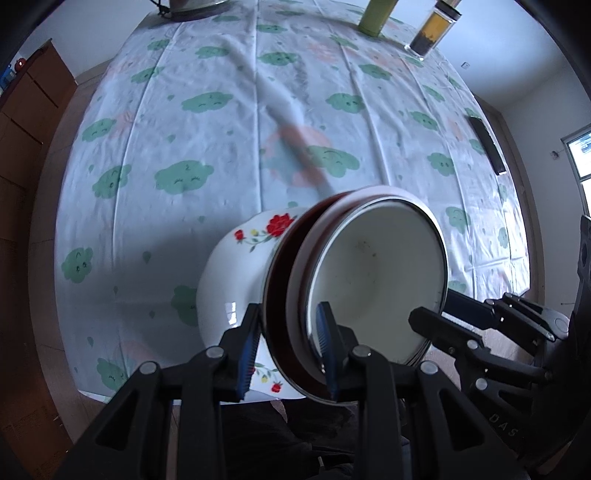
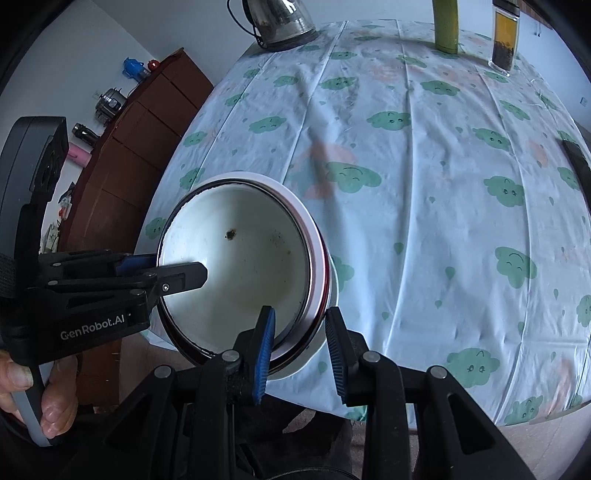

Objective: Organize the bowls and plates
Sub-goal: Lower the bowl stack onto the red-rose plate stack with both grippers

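Here, a nested stack of bowls point(image 1: 373, 273) is carried tilted over the near edge of the cloth-covered counter point(image 1: 221, 147), the left gripper point(image 1: 288, 347) and right gripper point(image 2: 301, 349) each with jaws closed on its rims. The white inner bowl holds only dark specks. Only the left view shows the rose-patterned outer bowl point(image 1: 236, 266); only the right shows a kettle point(image 2: 280, 18).

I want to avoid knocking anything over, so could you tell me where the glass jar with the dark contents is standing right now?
The glass jar stands at the table's far edge, top right in both wrist views, just right of the green bottle and well beyond the stacked bowls.
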`<state>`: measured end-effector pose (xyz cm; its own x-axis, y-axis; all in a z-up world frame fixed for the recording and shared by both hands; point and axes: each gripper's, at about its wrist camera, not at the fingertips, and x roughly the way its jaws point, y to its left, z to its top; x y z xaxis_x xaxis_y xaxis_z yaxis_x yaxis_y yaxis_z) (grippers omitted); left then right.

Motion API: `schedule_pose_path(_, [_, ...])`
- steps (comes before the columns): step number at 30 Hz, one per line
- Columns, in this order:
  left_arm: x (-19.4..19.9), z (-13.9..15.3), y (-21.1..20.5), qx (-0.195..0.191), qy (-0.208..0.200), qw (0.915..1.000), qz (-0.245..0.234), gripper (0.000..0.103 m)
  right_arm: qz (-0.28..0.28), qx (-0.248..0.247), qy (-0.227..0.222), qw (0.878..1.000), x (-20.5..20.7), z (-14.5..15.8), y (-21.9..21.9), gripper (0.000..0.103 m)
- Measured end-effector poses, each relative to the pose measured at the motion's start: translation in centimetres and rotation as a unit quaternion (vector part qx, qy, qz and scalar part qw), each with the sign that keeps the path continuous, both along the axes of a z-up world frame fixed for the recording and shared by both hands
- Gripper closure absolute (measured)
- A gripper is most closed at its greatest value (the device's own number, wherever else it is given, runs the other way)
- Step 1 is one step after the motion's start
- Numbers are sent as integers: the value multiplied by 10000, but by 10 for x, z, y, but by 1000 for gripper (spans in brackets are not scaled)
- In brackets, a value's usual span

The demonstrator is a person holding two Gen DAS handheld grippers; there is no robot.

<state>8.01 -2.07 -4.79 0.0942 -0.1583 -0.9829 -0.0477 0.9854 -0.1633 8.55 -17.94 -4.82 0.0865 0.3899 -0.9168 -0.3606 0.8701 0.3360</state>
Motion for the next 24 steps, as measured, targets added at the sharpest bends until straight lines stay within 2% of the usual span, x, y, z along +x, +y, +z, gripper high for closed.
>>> schedule_pose_path(24, [-11,-39,25,-131,422,9989,172,74,137,-194,315,9992,-8,-32,26,72])
